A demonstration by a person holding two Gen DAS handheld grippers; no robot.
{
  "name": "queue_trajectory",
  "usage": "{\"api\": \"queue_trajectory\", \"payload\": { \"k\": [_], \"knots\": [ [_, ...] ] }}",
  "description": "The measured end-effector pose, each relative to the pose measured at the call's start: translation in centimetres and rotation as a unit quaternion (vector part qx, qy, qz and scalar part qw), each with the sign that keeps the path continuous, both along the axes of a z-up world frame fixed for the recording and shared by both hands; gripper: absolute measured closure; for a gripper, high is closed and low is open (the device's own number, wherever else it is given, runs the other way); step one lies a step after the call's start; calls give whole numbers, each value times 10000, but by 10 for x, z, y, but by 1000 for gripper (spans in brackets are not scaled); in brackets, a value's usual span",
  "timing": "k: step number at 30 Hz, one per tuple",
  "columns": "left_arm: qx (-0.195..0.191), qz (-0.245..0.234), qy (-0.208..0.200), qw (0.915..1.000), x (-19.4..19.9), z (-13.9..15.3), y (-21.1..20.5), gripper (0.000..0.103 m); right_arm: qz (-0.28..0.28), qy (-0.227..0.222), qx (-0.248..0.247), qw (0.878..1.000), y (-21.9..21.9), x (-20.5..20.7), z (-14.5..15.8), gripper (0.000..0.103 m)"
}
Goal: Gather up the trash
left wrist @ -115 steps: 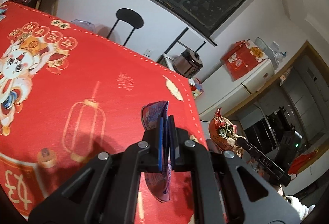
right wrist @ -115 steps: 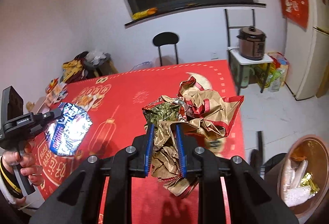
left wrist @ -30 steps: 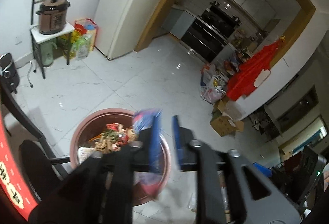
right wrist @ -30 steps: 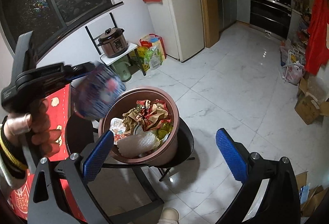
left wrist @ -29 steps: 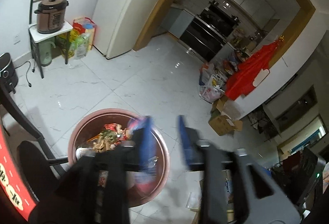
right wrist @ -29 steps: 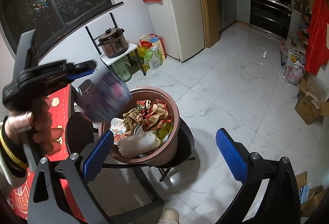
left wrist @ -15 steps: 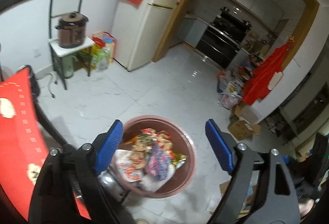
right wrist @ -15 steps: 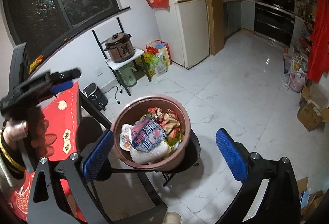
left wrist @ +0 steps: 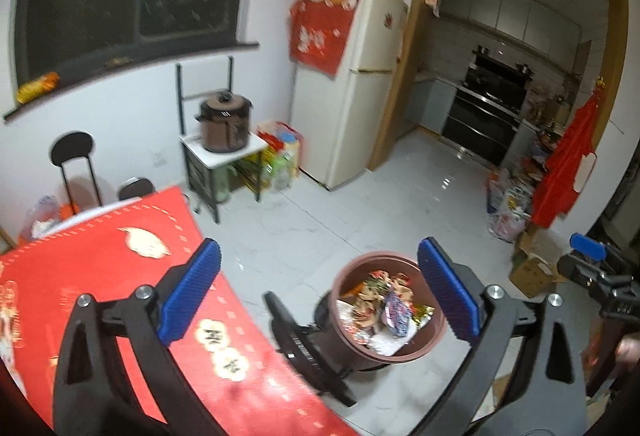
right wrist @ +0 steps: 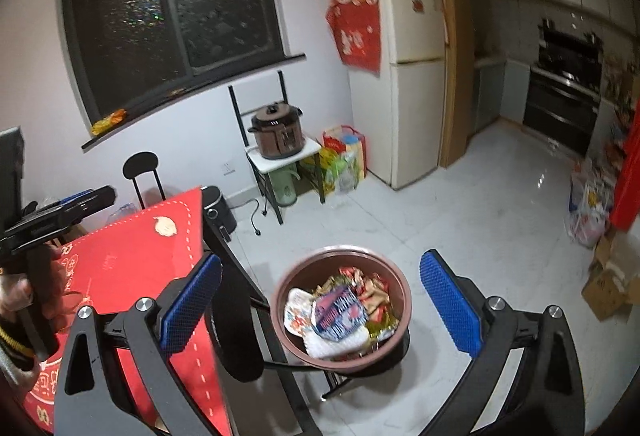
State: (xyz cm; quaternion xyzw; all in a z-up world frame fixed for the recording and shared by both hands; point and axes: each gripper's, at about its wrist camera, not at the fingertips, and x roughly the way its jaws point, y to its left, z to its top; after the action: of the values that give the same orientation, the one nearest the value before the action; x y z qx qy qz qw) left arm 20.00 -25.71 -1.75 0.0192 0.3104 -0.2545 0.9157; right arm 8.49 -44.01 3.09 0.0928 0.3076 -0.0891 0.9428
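A brown round bin (left wrist: 357, 343) (right wrist: 343, 250) sits on a black stool beside the red-clothed table (left wrist: 100, 276) (right wrist: 132, 252). It holds crumpled wrappers, and a blue snack packet (left wrist: 397, 312) (right wrist: 338, 310) lies on top of them. My left gripper (left wrist: 318, 292) hangs above and short of the bin; its jaws are opening wide and nothing is between them. The right wrist view shows the left gripper (right wrist: 60, 211) in a hand over the table. My right gripper (right wrist: 320, 300) is open and empty above the bin. Its tip (left wrist: 588, 248) shows at the right edge of the left wrist view.
A cream fridge (right wrist: 412, 75) stands by the kitchen doorway. A brown cooker (right wrist: 278, 131) sits on a small stand with bags beside it. A black chair (left wrist: 74, 151) stands by the wall. Cardboard boxes (right wrist: 612, 284) and bags lie on the white tiled floor at the right.
The blue packet left my left gripper and dropped into the bin. The left jaws spread wide. Both grippers rose and drew back, bringing the table's corner into view.
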Motion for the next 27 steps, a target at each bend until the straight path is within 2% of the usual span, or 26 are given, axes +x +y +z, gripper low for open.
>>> {"api": "queue_trajectory", "payload": {
  "k": [7,11,17,27],
  "knots": [
    [178,292,-278,9990,-38,35,37,6,122,-245,-285,9992,28,-3,30,5],
    [190,414,-363,9983,-57,46,53,6,173,-270,-367,9988,39,-4,35,5],
    [189,528,-450,9974,-70,54,64,6,185,-208,-431,9987,49,-3,35,5],
    [243,728,-407,9962,-82,48,76,6,213,-220,-473,9984,57,-5,36,5]
  ]
}}
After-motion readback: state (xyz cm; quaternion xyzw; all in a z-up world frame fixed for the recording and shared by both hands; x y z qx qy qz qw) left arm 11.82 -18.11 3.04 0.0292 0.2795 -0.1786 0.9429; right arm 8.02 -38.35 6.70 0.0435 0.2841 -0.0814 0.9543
